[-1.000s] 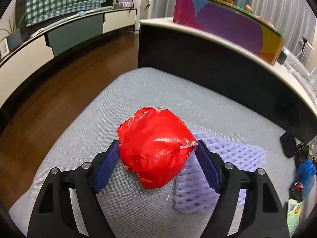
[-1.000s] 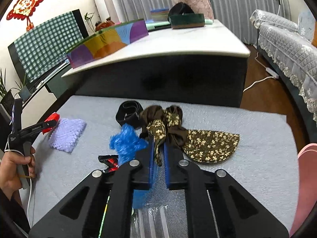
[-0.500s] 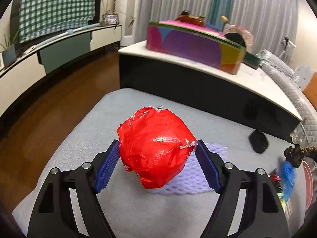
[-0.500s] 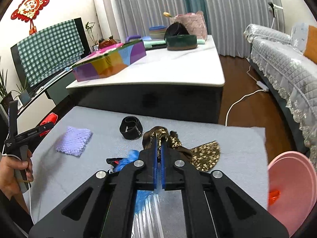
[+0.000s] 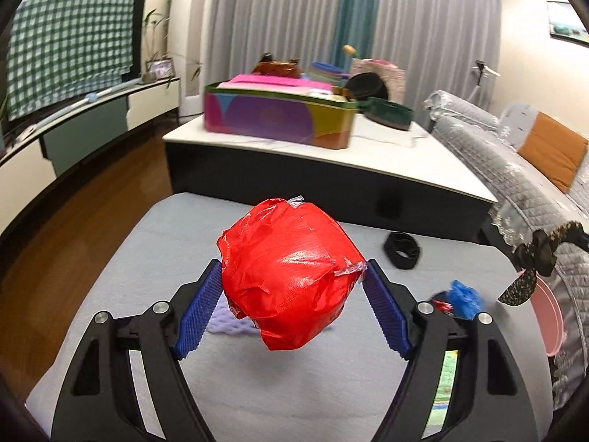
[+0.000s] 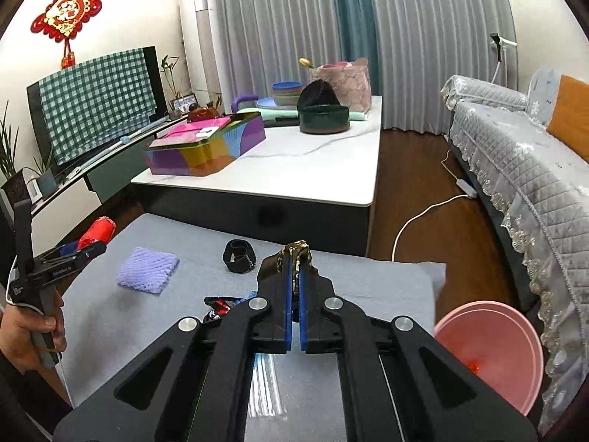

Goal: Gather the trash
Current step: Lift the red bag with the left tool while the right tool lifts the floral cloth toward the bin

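A red crumpled plastic ball [image 5: 289,276] is clamped in the left gripper [image 5: 292,307], whose jaws are spread wide with a blue pad pressed against each side of it, and it's held up clear of the grey mat [image 5: 154,258]. In the right wrist view the same gripper [image 6: 79,250] is seen off to the left, gripped by a hand [image 6: 31,331], with the red ball [image 6: 97,232] sticking out the front.

The right gripper [image 6: 294,283] is shut tight on a brown floral cloth [image 6: 296,254], which is pinched between the blue pads and draped over the tips. From the left wrist view that cloth [image 5: 533,261] is seen dangling in the air at the right edge.

Still lying on the mat: a lilac foam net [image 6: 147,270], a black band [image 6: 239,256] near the far edge, a crumpled blue wrapper [image 5: 465,300] and a small red and black wrapper [image 6: 217,305] just beside it. A clear striped plastic wrapper [image 6: 265,386] is seen under the right gripper.

A pink bin [image 6: 489,353] is parked off the mat's right edge, next to the sofa [image 6: 515,169], with something red inside. Behind the mat a white-topped bench [image 6: 313,158] is loaded with a colourful box [image 6: 206,147] and a dark green round tin [image 6: 324,119].
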Motion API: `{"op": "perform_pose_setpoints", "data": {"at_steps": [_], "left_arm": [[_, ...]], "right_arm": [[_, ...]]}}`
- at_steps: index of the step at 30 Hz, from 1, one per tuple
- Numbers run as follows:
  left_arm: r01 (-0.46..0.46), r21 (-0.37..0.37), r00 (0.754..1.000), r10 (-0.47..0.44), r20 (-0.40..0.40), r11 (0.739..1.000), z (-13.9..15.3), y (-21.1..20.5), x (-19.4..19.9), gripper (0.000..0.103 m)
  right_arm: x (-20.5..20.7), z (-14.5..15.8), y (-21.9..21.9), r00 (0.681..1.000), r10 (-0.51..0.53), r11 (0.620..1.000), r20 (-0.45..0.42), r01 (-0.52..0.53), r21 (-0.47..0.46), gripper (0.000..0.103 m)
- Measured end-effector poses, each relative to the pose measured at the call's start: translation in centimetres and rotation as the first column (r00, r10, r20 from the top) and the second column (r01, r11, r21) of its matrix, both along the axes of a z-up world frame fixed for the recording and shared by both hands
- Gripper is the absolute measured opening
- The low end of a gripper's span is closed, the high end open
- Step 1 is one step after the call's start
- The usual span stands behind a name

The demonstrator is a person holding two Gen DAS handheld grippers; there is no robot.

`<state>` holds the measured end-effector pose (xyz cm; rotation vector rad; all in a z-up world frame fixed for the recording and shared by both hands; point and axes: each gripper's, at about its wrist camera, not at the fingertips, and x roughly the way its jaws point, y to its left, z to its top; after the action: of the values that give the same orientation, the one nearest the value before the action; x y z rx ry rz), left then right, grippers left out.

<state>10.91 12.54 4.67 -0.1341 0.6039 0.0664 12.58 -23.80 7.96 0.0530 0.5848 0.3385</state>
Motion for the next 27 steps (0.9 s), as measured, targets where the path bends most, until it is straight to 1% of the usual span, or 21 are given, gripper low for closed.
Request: {"op": "perform_pose_setpoints", "data": {"at_steps": [4,8,12,15,20,27], "left_arm": [[0.035,0.01,0.999,-0.035,0.016,0.999,0.5,-1.6,-1.0,0.074],[0.063,0.024,0.998,-0.063,0.024,0.998,0.7,-3.1,-1.9,0.074],[0.086,0.024,0.996,-0.087,0.026,0.996,0.6,-4.5,-2.6,0.075],[0.108,0.028,0.994,-0.109,0.023,0.994,0.2,-5.7,-3.2,0.074],[0.156,0.046,0.987,-0.158,0.023,0.987,-0.7,-8.3,-3.9,0.075],[0.223,0.063,0.974,-0.225,0.022,0.973,-1.3,-12.1,-4.2,0.075]], "right_arm": [[-1.3,1.1,-1.0,1.0,0.004,1.0,0.015,-0.004,-0.009,0.003],[-2.5,1.5,-1.9,1.0,0.003,1.0,0.024,-0.003,-0.012,0.003],[-3.4,1.2,-2.7,0.999,-0.007,1.0,0.031,0.007,-0.006,0.003],[-3.9,0.5,-3.5,0.999,-0.036,0.999,0.041,0.036,-0.001,0.003],[-4.3,-0.6,-5.0,0.997,-0.07,0.997,0.033,0.07,0.009,0.003],[-5.0,-0.7,-7.2,0.993,-0.106,0.994,0.055,0.105,0.009,0.003]]}}
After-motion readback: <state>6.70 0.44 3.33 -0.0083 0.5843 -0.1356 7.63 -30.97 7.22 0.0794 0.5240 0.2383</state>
